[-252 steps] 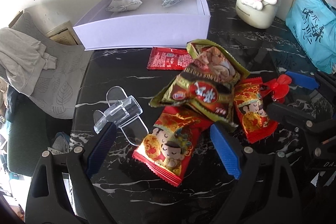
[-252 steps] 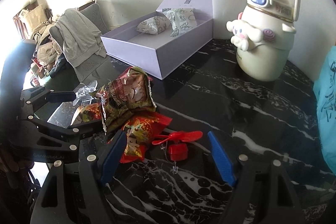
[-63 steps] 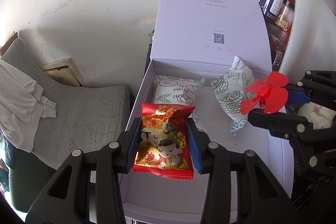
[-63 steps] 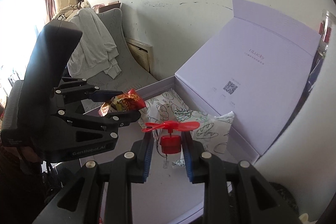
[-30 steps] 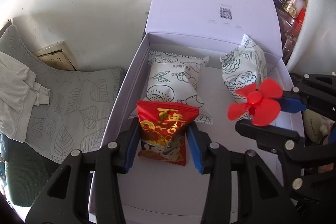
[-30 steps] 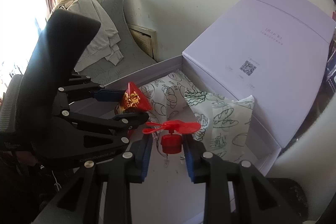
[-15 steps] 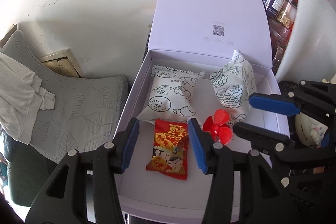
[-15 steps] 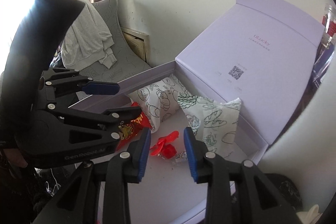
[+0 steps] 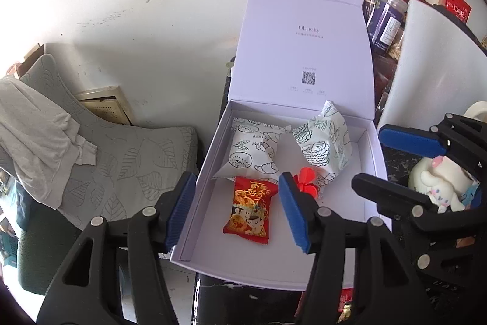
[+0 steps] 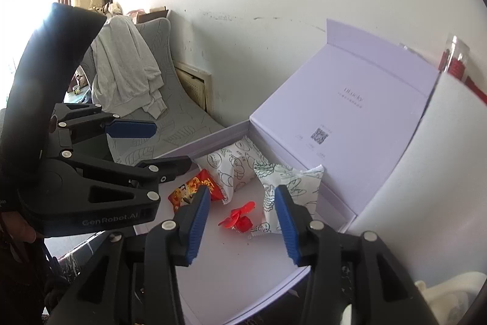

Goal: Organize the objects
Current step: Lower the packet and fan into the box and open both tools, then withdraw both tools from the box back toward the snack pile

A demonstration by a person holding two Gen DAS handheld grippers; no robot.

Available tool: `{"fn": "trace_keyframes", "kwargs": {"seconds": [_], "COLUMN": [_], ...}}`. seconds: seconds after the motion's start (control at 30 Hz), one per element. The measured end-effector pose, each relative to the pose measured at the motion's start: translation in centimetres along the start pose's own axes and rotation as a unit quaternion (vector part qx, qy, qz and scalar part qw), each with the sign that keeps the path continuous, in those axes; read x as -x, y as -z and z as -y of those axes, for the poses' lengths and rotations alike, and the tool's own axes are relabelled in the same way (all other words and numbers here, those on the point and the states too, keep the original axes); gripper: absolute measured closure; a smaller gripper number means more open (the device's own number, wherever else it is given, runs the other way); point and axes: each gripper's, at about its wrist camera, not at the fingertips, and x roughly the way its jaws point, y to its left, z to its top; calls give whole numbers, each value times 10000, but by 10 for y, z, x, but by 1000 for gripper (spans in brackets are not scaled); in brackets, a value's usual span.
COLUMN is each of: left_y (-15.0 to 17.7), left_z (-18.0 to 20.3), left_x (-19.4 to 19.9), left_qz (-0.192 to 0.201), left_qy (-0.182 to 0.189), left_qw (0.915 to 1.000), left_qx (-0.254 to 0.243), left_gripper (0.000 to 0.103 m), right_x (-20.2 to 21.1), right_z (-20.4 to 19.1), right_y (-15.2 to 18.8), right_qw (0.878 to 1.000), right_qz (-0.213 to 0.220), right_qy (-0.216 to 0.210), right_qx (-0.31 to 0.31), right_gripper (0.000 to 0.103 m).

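A pale purple box (image 9: 369, 172) (image 10: 231, 133) stands with its lid up. On its floor lie a red snack packet (image 9: 250, 210) (image 10: 194, 188), a small red fan (image 9: 307, 183) (image 10: 239, 218) and two white printed packets (image 9: 252, 151) (image 9: 325, 145). My left gripper (image 9: 236, 209) hangs above the red packet, jaws opening, the packet lying free below them. My right gripper (image 10: 242, 221) hovers over the fan, jaws opening, not touching it. In the left wrist view the right gripper (image 9: 392, 160) reaches in from the right.
A grey leaf-print chair (image 9: 127, 160) with a pale garment (image 9: 33, 130) stands left of the box. Jars (image 9: 386, 20) and a white foam board (image 9: 438, 66) stand behind on the right, with a white plush-style bottle (image 9: 438, 181) nearby. The table is black marble (image 9: 237, 303).
Both grippers let go: the red packet and the fan dropped onto the box floor. The jaws spread wider and both grippers rose away from the box.
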Motion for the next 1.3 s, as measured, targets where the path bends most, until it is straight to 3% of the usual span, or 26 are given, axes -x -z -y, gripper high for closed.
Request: {"fn": "trace_keyframes", "kwargs": {"seconds": [0.27, 0.53, 0.83, 1.3], "left_y": [5, 14, 25, 44], "left_z": [2, 1, -4, 5], "left_x": [49, 90, 124, 163], "left_qz": [310, 577, 712, 936], "left_qy": [-51, -106, -135, -284], "left_qw": [9995, 9982, 9969, 9948], "left_qx": [57, 119, 291, 292], "left_gripper": [35, 25, 21, 14], "right_x": [39, 76, 117, 160], "right_z": [-10, -25, -36, -45], "right_y": [-4, -4, 5, 24], "right_qw": [9993, 9975, 9940, 9912], "right_qz": [298, 548, 768, 969], "right_qy": [202, 446, 776, 859], "right_qx": [10, 7, -97, -283], "right_gripper": [39, 30, 23, 18]}}
